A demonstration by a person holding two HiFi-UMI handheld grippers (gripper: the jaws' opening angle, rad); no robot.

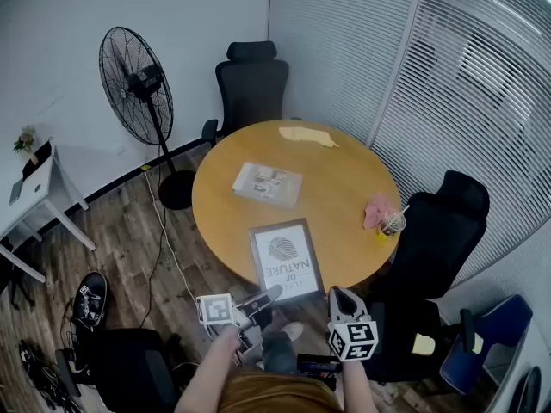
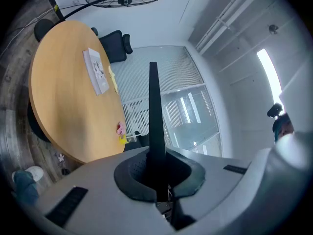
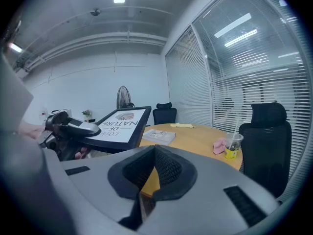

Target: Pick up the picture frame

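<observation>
- The left claw (image 1: 269, 296) is clamped on the near edge of the picture frame (image 1: 286, 256), which is tilted up off the table (image 1: 344, 175); the lift looks begun.
- The right claw (image 1: 343, 298) is closed and empty.
- Next move: raise the frame clear, keeping it steady.

- The round table (image 1: 344, 170) stands mid-room; clock directions are read in the head view, with 12 at the table's far edge.
- The picture frame (image 1: 286, 259) is at 6 o'clock, its near end past the rim.
- The left gripper (image 1: 269, 296) is at the frame's near left corner. The right gripper (image 1: 343, 299) is near the right corner, off the table at 5 o'clock.
- A booklet (image 1: 268, 184) lies on the table behind the frame, toward 10 o'clock of centre.
- A flat cloth (image 1: 307, 135) lies at the 12 o'clock edge.
- A crumpled cloth (image 1: 376, 209) lies at 4 o'clock, with a cup (image 1: 393, 223) just beside it on the rim side.
- One chair (image 1: 250, 84) stands beyond the table at 11 o'clock and a second chair (image 1: 443, 231) at 4.
- A fan (image 1: 136, 83) stands on the floor at 10 o'clock.
- A side table (image 1: 39, 188) stands well apart at 9.
</observation>
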